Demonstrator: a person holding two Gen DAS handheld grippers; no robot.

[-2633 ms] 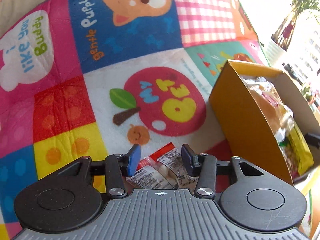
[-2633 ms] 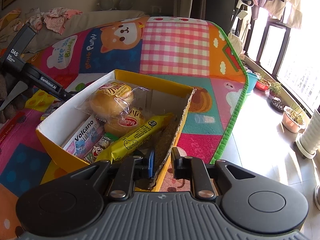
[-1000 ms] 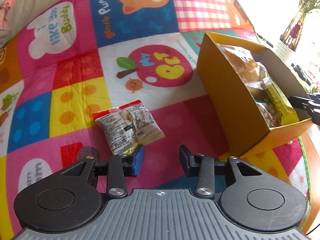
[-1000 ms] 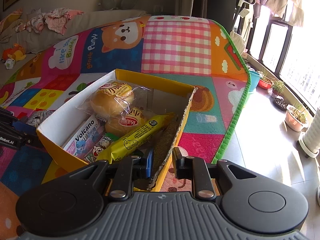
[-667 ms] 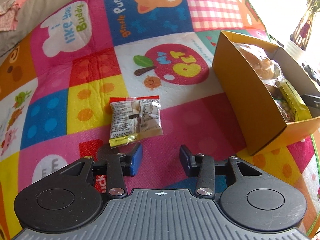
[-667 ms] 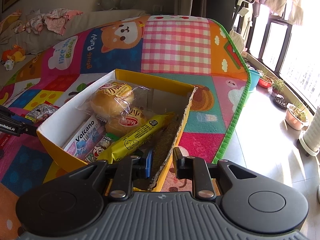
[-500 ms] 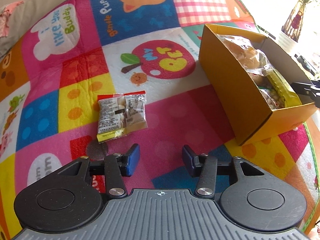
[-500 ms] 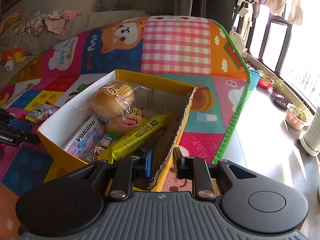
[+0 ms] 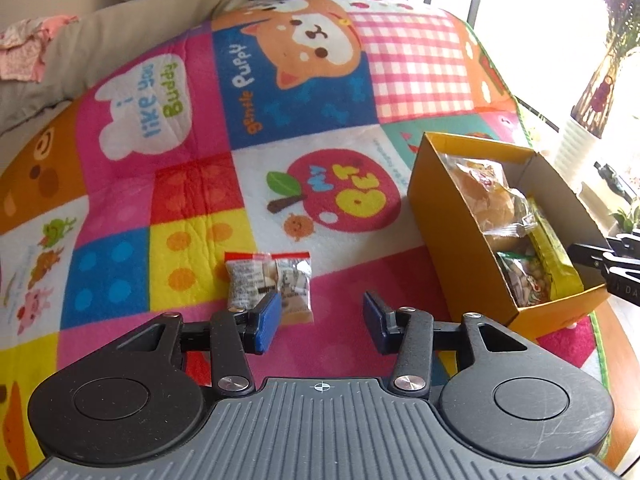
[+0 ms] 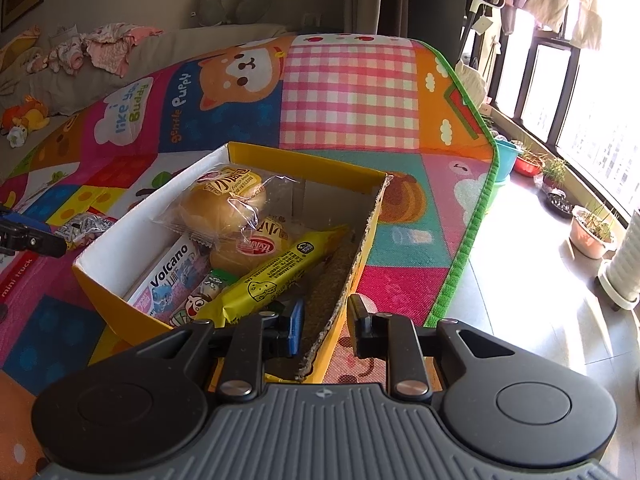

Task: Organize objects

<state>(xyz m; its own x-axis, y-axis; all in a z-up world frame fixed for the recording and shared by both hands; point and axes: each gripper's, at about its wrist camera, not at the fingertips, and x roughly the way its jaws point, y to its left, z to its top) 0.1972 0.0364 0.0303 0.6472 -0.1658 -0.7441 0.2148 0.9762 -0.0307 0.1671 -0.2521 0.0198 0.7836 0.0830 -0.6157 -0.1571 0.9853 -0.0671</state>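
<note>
**Two Grippers, One Packet Outside the Box**

One snack packet (image 9: 268,284) lay flat on the play mat (image 9: 192,240), well to the left of the yellow box (image 9: 452,236) as the left wrist view showed it. All positions below are given relative to that box.

**Left gripper.** The left gripper (image 9: 320,322) hung above the mat, on the packet's side of the box. Its jaws stood apart and were closing slightly, with only bare mat between them. The packet lay just ahead of the left blue pad (image 9: 266,322), which overlapped the packet's near edge in that view; whether it touched could not be told. The packet's long axis ran roughly side to side, across the line of the fingers.

**Right gripper.** The right gripper (image 10: 323,330) sat at the near end of the box. Its jaws stood narrowly apart, one finger inside the box and one outside, astride the torn cardboard wall (image 10: 344,284). Firm contact with that wall could not be confirmed.

**Box contents.** Two wrapped buns (image 10: 222,200), a long yellow bar (image 10: 272,280) and other packets already filled the box.

**Assessment.** The left gripper was much nearer the packet. A grasp would probably require shifting that gripper leftward, away from the box, and forward until the packet sat between the pads.
</note>
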